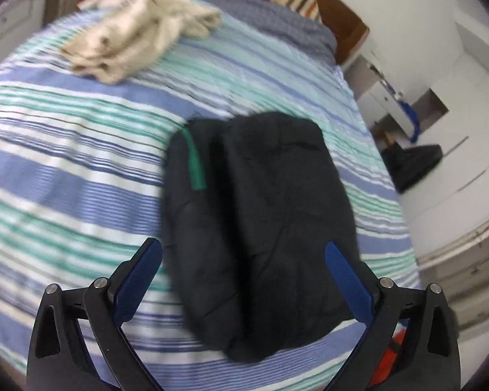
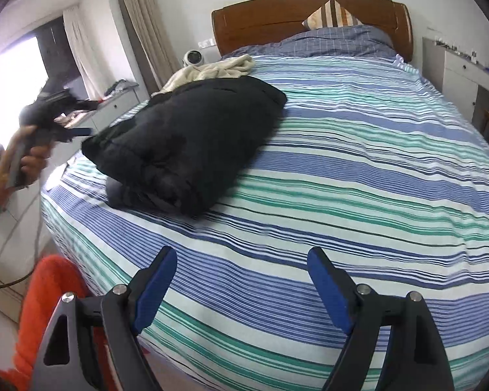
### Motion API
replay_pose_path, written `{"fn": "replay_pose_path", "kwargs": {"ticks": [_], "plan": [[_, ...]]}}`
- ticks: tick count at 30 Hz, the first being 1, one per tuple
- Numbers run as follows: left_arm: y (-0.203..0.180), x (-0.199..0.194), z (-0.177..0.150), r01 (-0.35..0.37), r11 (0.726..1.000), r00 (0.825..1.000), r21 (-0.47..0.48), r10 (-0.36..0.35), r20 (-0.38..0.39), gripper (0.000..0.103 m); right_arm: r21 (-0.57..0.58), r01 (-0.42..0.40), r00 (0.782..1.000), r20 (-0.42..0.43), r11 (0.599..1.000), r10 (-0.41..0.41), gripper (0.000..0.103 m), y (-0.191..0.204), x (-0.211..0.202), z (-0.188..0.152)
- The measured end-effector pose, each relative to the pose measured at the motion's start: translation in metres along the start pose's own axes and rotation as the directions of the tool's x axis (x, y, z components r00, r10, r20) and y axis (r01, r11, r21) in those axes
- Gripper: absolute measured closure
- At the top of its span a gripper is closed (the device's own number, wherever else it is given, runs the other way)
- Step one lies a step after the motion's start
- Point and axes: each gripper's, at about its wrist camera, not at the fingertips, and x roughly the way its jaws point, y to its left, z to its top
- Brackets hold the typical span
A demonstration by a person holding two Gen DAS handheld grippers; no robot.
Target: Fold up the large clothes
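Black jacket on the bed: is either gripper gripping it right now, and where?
Neither. The left gripper and right gripper are both open and empty; the folded black jacket lies free on the bed.

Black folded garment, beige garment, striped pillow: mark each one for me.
Black folded garment (image 2: pixel 185 143): right wrist view, middle of its top face.
Beige garment (image 1: pixel 136 32): left wrist view, centre of the crumpled heap.
Striped pillow (image 2: pixel 334 16): right wrist view, its upright corner by the headboard.
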Motion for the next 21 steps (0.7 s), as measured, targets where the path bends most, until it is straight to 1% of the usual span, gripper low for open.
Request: {"fn": "replay_pose_path", "kwargs": {"ticks": [1, 2, 3, 4, 5, 6, 7, 9, 10, 11, 12, 14, 16, 17, 19, 21], "plan": [[-0.008, 0.01, 0.003, 0.001, 1.0, 1.0, 0.025, -0.001, -0.029, 0.011, 0.002, -0.005, 1.0, 0.0, 1.0, 0.005, 0.019, 0.003, 0.001, 0.001], [-0.017, 0.02, 0.005, -0.022, 0.998, 0.998, 0.067, 0.025, -0.051, 0.013, 0.002, -0.008, 1.0, -0.003, 1.0, 0.008, 0.019, 0.005, 0.002, 0.001], [-0.024, 0.029, 0.003, -0.061, 0.991, 0.995, 0.116, 0.069, -0.067, 0.013, 0.001, -0.011, 1.0, -0.012, 1.0, 0.011, 0.019, 0.008, 0.005, 0.002], [-0.028, 0.041, 0.001, -0.118, 0.978, 0.988, 0.172, 0.134, -0.08, 0.013, -0.001, -0.013, 1.0, -0.023, 1.0, 0.013, 0.019, 0.009, 0.007, 0.002], [-0.029, 0.051, -0.004, -0.179, 0.96, 0.975, 0.215, 0.201, -0.09, 0.011, -0.003, -0.015, 0.999, -0.032, 1.0, 0.015, 0.019, 0.01, 0.008, 0.003], [-0.023, 0.059, -0.008, -0.199, 0.954, 0.969, 0.224, 0.226, -0.101, 0.01, -0.004, -0.016, 0.999, -0.038, 1.0, 0.016, 0.019, 0.011, 0.01, 0.003], [-0.012, 0.064, -0.011, -0.191, 0.961, 0.969, 0.198, 0.216, -0.115, 0.007, -0.004, -0.016, 0.999, -0.042, 1.0, 0.016, 0.019, 0.011, 0.011, 0.004], [0.013, 0.065, -0.016, -0.132, 0.987, 0.982, 0.094, 0.143, -0.123, 0.004, 0.006, -0.013, 0.999, -0.051, 1.0, 0.014, 0.019, 0.009, 0.014, 0.008], [0.023, 0.065, -0.019, -0.095, 0.995, 0.988, 0.042, 0.1, -0.119, 0.004, 0.014, -0.016, 0.998, -0.055, 1.0, 0.016, 0.019, 0.007, 0.016, 0.012], [0.029, 0.067, -0.023, -0.073, 0.997, 0.99, 0.013, 0.074, -0.119, 0.003, 0.023, -0.021, 0.998, -0.056, 1.0, 0.022, 0.019, 0.005, 0.018, 0.017], [0.034, 0.07, -0.028, -0.054, 0.999, 0.991, -0.01, 0.052, -0.121, 0.003, 0.032, -0.025, 0.998, -0.057, 0.999, 0.027, 0.019, 0.002, 0.02, 0.022], [0.038, 0.077, -0.035, -0.043, 0.999, 0.992, -0.028, 0.039, -0.117, 0.001, 0.075, -0.062, 0.996, -0.054, 0.995, 0.066, 0.019, -0.005, 0.03, 0.039], [0.044, 0.082, -0.04, -0.01, 0.998, 0.993, -0.062, 0.002, -0.122, 0.001, 0.14, -0.131, 0.99, -0.031, 0.981, 0.137, 0.019, -0.014, 0.04, 0.056], [0.051, 0.086, -0.043, 0.022, 0.995, 0.991, -0.095, -0.034, -0.131, 0.001, 0.173, -0.159, 0.986, -0.023, 0.972, 0.166, 0.019, -0.018, 0.047, 0.063], [0.063, 0.095, -0.05, 0.085, 0.984, 0.982, -0.158, -0.11, -0.154, 0.001, 0.251, -0.21, 0.974, -0.027, 0.945, 0.223, 0.019, -0.028, 0.069, 0.076], [0.07, 0.1, -0.056, 0.126, 0.974, 0.972, -0.187, -0.159, -0.174, 0.001, 0.306, -0.257, 0.959, -0.037, 0.917, 0.281, 0.019, -0.037, 0.095, 0.084]]}}
